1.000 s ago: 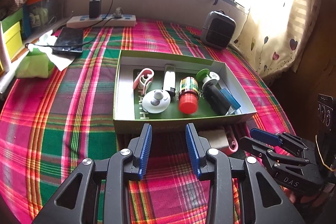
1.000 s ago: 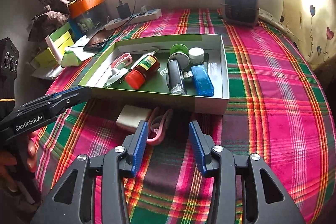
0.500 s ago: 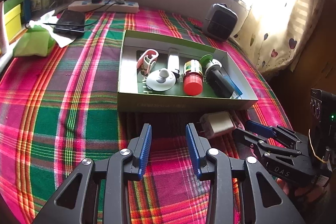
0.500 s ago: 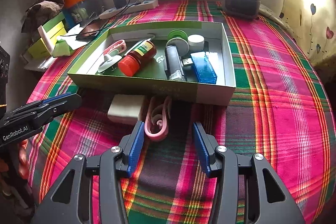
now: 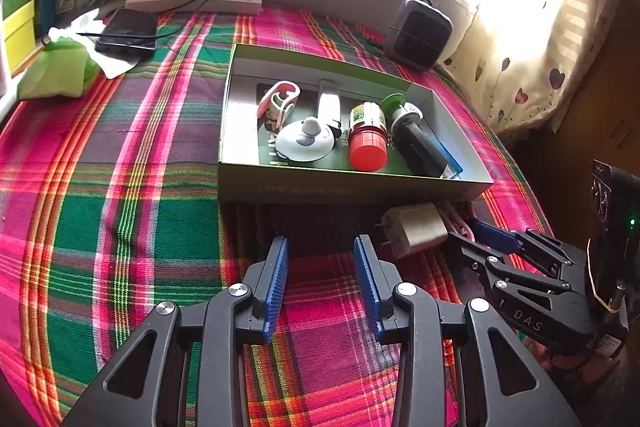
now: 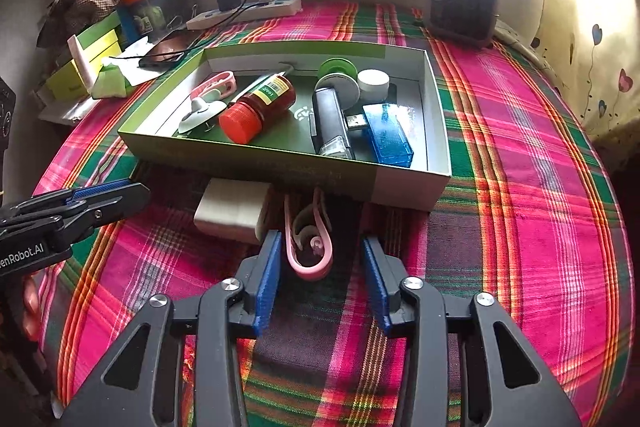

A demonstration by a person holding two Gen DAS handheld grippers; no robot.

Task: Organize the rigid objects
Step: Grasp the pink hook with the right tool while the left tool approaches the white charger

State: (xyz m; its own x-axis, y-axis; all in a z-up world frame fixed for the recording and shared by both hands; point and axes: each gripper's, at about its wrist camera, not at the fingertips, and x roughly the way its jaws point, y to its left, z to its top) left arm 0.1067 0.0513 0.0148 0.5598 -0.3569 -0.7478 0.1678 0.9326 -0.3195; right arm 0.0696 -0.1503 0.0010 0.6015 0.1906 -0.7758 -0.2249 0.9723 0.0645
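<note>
Surface is a bed or table, can't tell which, covered w/ a pink, green & red plaid cloth [image 6: 520, 155]. Lying directly on it: a shallow green-and-white cardboard box [image 6: 404, 183] near the middle; a white plug-in charger block [image 6: 232, 207] touching the box's near wall; a pink plastic clip [image 6: 306, 247] just beside the charger. Toward the far edge: a white power strip [image 5: 196, 3] w/ a black adapter plugged in, a black phone [image 5: 128, 33] on white paper, a green pouch [image 5: 56, 73], & a small grey heater [image 6: 464, 3] at the far right corner.
</note>
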